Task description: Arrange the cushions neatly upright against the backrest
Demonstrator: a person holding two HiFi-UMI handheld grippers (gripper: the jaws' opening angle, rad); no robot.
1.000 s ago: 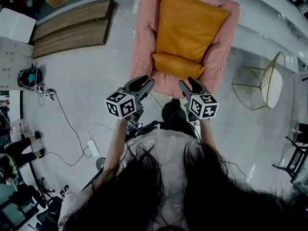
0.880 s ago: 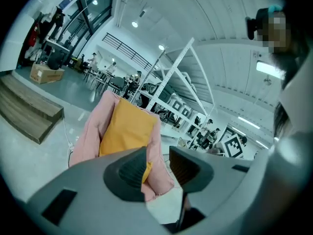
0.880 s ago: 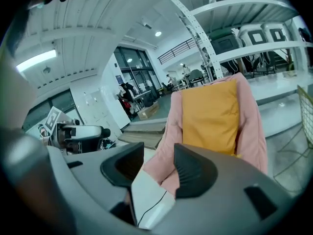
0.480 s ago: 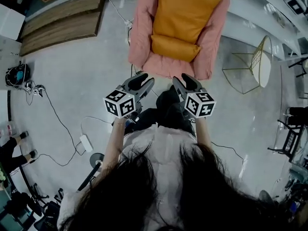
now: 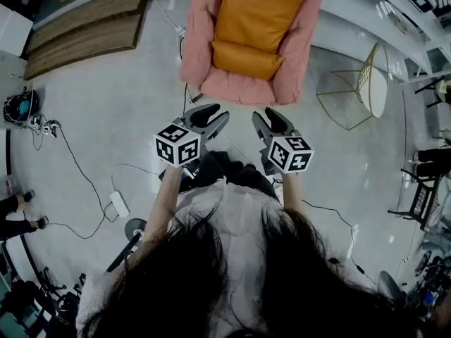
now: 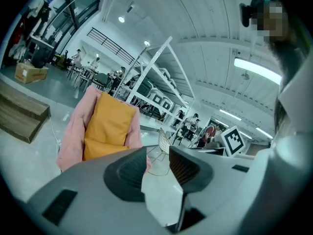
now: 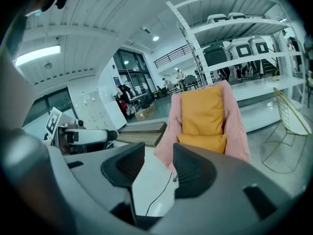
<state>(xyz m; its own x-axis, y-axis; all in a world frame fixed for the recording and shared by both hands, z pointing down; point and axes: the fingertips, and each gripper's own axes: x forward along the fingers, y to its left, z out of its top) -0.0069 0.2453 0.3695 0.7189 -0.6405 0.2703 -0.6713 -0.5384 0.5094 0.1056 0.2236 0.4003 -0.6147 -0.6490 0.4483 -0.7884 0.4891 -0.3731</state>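
A pink armchair (image 5: 197,55) stands on the floor at the top of the head view. A large orange cushion (image 5: 257,9) leans upright against its backrest, and a smaller orange cushion (image 5: 245,58) lies along the seat in front of it. My left gripper (image 5: 208,115) and right gripper (image 5: 271,121) hover side by side over the floor, short of the chair's front edge and touching nothing. Both are open with empty jaws. The left gripper (image 6: 157,163) view shows the large cushion (image 6: 110,119) at a distance. Beyond the right gripper (image 7: 159,168), both cushions (image 7: 202,110) show on the chair.
A gold wire side table (image 5: 359,90) stands right of the chair. Wooden platforms (image 5: 84,27) lie at the upper left. Cables and a power strip (image 5: 118,204) trail over the floor at the left. White shelving (image 5: 380,20) runs behind the chair.
The chair and cushions have slid toward the top of the head view, so I stand farther from them. Both grippers keep their place before my body, still empty.
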